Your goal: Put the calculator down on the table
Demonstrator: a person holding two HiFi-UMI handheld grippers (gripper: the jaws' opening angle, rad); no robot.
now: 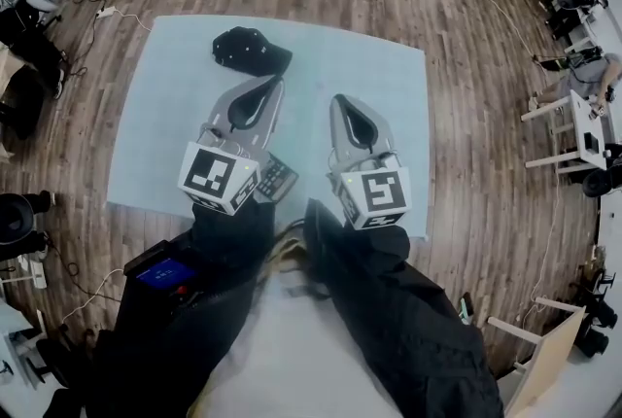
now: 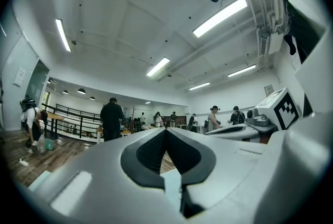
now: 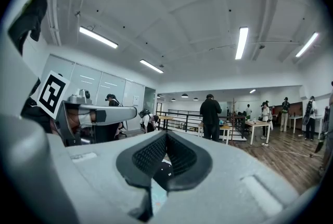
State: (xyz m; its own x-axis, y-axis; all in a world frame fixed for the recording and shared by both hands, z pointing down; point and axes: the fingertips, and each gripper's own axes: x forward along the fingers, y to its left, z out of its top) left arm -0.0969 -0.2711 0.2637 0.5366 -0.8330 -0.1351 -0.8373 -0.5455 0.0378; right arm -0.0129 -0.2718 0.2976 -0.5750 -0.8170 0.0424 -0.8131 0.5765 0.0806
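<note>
Left gripper [image 1: 272, 84] and right gripper [image 1: 338, 101] are being held empty, jaws pressed together; the calculator [image 1: 276, 179], seemingly on the bench [image 1: 165, 115], should be left undisturbed.

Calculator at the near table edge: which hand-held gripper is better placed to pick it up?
Left, probably: the calculator lies close beside the left hand-held gripper, while the right hand-held gripper is farther away. Both are shut and empty.

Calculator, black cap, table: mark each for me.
calculator [image 1: 276, 181], head view, on its keypad.
black cap [image 1: 248, 50], head view, on its crown.
table [image 1: 374, 66], head view, on bare top.
</note>
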